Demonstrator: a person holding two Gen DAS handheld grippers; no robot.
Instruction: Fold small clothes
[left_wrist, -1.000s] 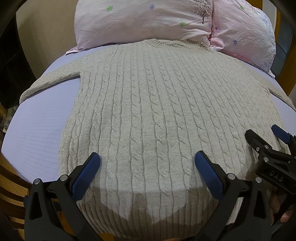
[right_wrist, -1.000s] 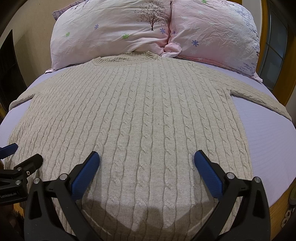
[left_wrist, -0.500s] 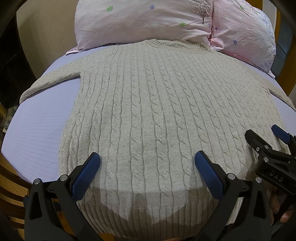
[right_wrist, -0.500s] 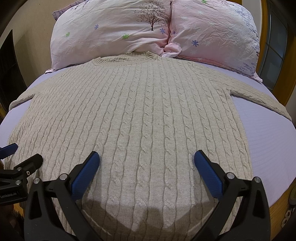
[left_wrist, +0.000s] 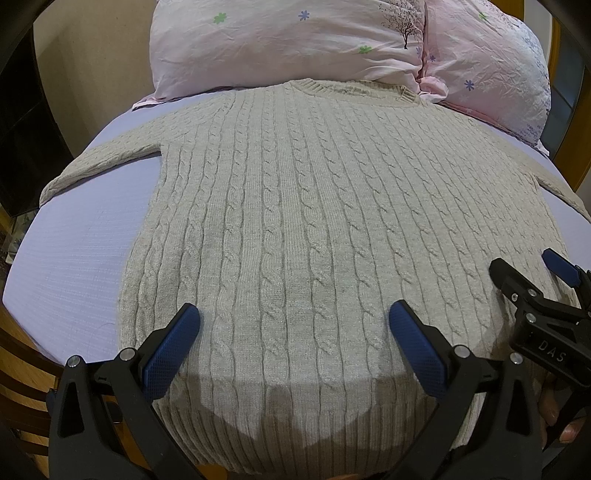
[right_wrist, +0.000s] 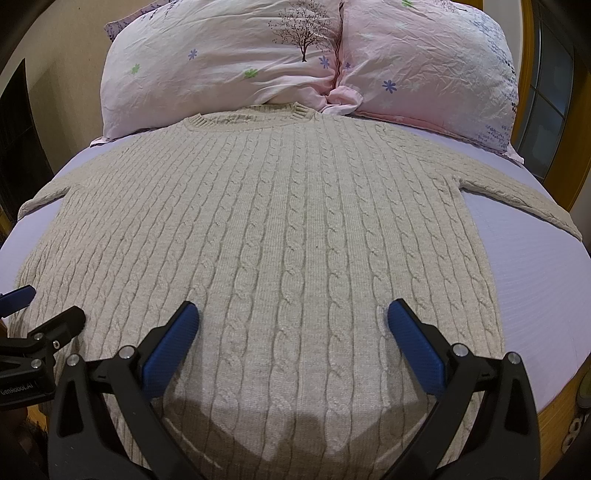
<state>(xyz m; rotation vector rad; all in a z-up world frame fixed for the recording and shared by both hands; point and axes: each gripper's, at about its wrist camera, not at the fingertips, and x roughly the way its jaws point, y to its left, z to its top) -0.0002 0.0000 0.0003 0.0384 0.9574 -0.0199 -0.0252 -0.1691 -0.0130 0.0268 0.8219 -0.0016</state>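
Observation:
A beige cable-knit sweater (left_wrist: 303, 206) lies flat on the bed, collar toward the pillows, both sleeves spread out sideways; it also shows in the right wrist view (right_wrist: 280, 229). My left gripper (left_wrist: 295, 328) is open and empty, hovering over the hem's left half. My right gripper (right_wrist: 291, 325) is open and empty over the hem's right half. The right gripper also shows at the right edge of the left wrist view (left_wrist: 532, 280), and the left gripper's fingers (right_wrist: 55, 325) at the left edge of the right wrist view.
The sweater rests on a lilac bed sheet (left_wrist: 74, 266), which also shows in the right wrist view (right_wrist: 532, 280). Two pink flowered pillows (right_wrist: 229, 62) (right_wrist: 432, 74) lie behind the collar. A wooden bed frame (right_wrist: 557, 413) edges the mattress. Dark furniture (left_wrist: 22, 140) stands at the left.

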